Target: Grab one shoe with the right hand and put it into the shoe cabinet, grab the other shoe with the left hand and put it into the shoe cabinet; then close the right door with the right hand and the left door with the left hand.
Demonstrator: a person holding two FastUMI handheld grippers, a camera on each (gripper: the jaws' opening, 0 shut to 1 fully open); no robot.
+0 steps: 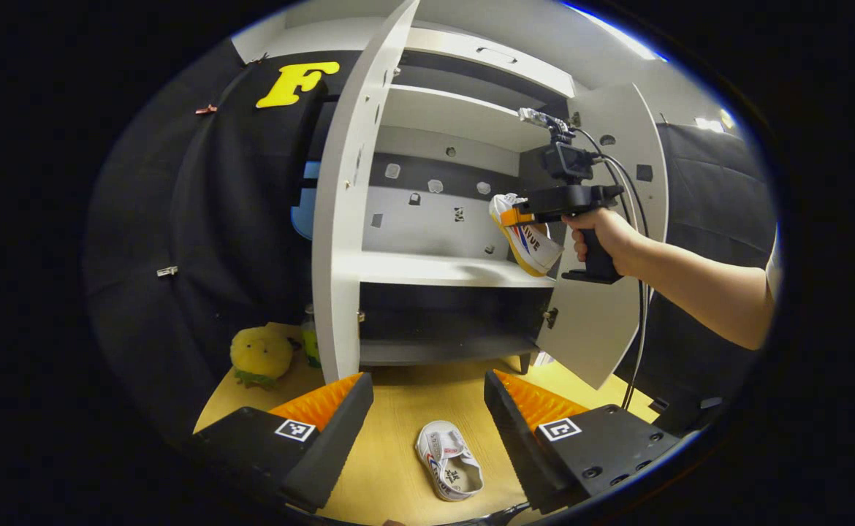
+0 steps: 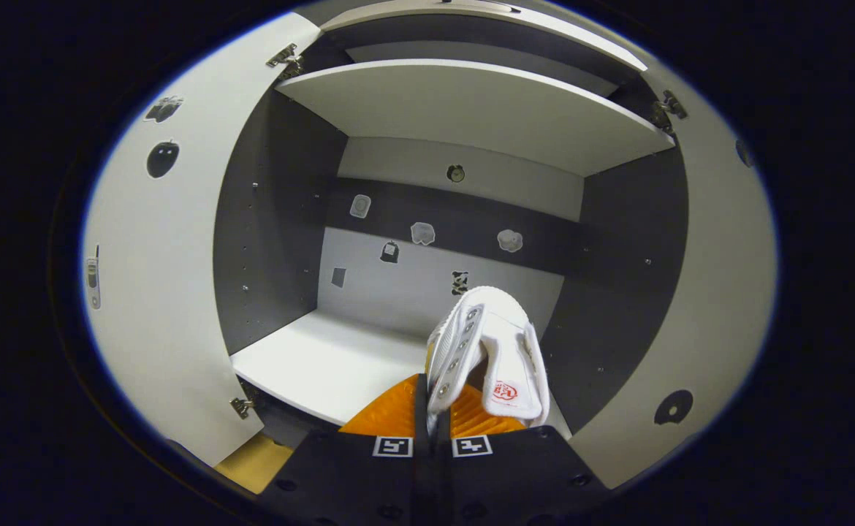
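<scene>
jaws of r gripper (image 2: 431, 409) pinch shoe (image 2: 486, 351).

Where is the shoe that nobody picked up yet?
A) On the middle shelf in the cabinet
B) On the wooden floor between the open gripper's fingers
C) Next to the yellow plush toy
B: in the left gripper view the second shoe lies on the wooden floor, in front of the left gripper, whose fingers are spread apart.

The left gripper (image 1: 427, 409) has wedge-shaped fingers with ribbed pads, each bearing a square coded marker and screws. The right gripper (image 1: 517, 216) is a black pistol-grip unit with a camera on top and trailing black cables. The person's bare arm ends in what looks like a white short sleeve (image 1: 772, 269).
</scene>
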